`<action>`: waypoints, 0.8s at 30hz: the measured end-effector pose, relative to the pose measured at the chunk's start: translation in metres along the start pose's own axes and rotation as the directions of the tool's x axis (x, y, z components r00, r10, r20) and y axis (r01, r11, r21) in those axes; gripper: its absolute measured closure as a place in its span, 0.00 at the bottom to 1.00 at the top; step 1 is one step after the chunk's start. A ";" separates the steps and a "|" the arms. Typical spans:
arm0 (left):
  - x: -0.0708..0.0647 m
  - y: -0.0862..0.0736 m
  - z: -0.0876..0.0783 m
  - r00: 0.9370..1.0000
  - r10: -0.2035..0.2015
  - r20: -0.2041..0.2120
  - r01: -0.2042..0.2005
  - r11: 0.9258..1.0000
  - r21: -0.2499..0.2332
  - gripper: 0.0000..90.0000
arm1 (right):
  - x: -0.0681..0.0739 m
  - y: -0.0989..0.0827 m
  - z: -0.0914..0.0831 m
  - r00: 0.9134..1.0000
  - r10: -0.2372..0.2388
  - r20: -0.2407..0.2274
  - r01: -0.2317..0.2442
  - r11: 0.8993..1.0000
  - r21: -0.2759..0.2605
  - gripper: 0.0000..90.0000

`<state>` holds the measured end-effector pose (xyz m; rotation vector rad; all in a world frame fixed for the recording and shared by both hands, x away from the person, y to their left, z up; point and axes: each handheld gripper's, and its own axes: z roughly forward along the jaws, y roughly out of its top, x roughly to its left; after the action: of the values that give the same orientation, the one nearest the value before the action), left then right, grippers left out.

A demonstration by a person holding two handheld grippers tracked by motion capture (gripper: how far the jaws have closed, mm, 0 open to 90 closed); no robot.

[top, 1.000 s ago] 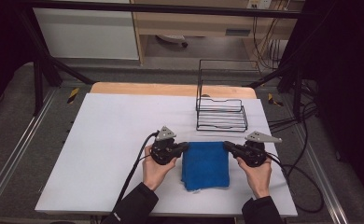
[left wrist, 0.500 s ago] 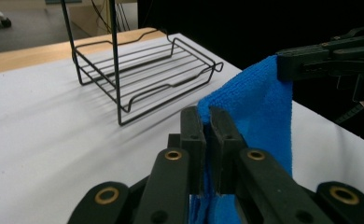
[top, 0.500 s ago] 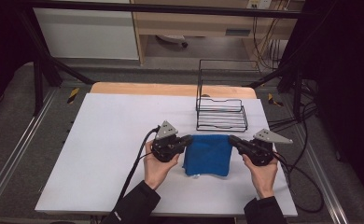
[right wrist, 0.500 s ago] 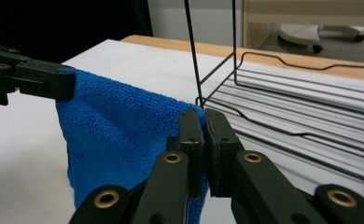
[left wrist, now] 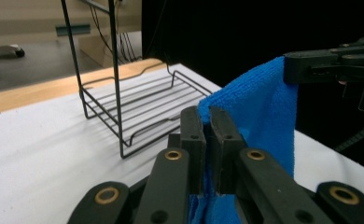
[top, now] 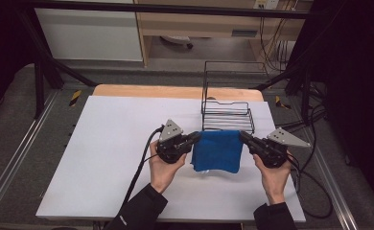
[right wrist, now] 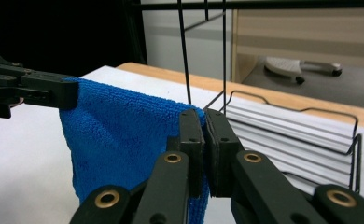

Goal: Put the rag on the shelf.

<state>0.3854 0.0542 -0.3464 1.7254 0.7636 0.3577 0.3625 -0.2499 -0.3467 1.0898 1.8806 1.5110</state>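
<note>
Cloth (top: pixel 217 151) hangs stretched between the left tool (top: pixel 193 140) and the right tool (top: pixel 243 136), each clamped on a top corner, its top edge running left to right — rack (top: pixel 227 115) just beyond, on the desk's (top: pixel 103 143) far side.

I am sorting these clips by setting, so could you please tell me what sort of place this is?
Probably a lab recording station: a white table inside a black metal frame, cables along the back wall, and a wire rack as a prop.
</note>
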 end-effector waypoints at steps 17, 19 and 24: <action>-0.001 0.029 -0.006 1.000 0.016 -0.018 -0.019 0.992 -0.127 0.95 | 0.009 0.030 -0.009 0.998 -0.028 0.049 0.035 0.990 -0.134 0.97; -0.002 0.034 -0.005 1.000 0.023 -0.019 -0.026 0.990 -0.135 0.95 | 0.009 0.034 -0.010 0.998 -0.033 0.060 0.042 0.988 -0.148 0.97; -0.004 0.046 -0.003 0.999 0.027 -0.023 -0.030 0.985 -0.168 0.95 | 0.010 0.045 -0.014 0.996 -0.036 0.082 0.051 0.981 -0.187 0.97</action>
<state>0.3941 0.0479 -0.3019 1.5771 0.7040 0.4475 0.3588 -0.2465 -0.2990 0.9996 1.6602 1.5633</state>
